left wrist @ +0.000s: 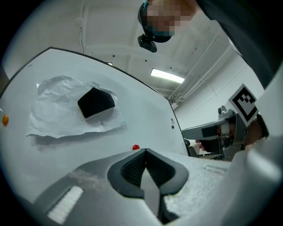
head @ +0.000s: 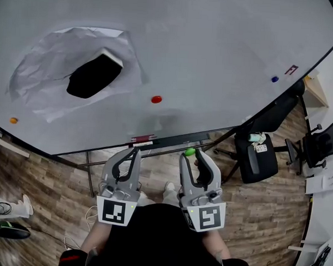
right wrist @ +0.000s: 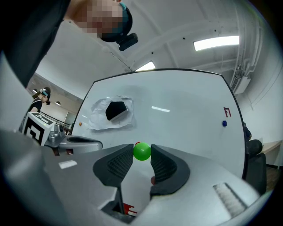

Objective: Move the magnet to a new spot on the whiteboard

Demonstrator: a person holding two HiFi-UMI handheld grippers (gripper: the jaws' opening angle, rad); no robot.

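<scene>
Grippers paired below whiteboard (head: pixel 215 49)
Left gripper (left wrist: pixel 145 151) jaws together; right gripper (head: pixel 190 154) clamps green magnet (right wrist: pixel 142 151); on whiteboard: red magnet (head: pixel 156 99), orange magnet (head: pixel 13 120), blue magnet (head: pixel 275 79), one each

We note whiteboard (head: pixel 215 54): large, white, dark-edged, upright ahead of us; magnet (right wrist: pixel 142 152): small, round, glossy green; pinched at tips of right gripper (right wrist: pixel 142 155), pads pressing both its sides; in head view we see it just below board's lower edge, off board's face.
</scene>
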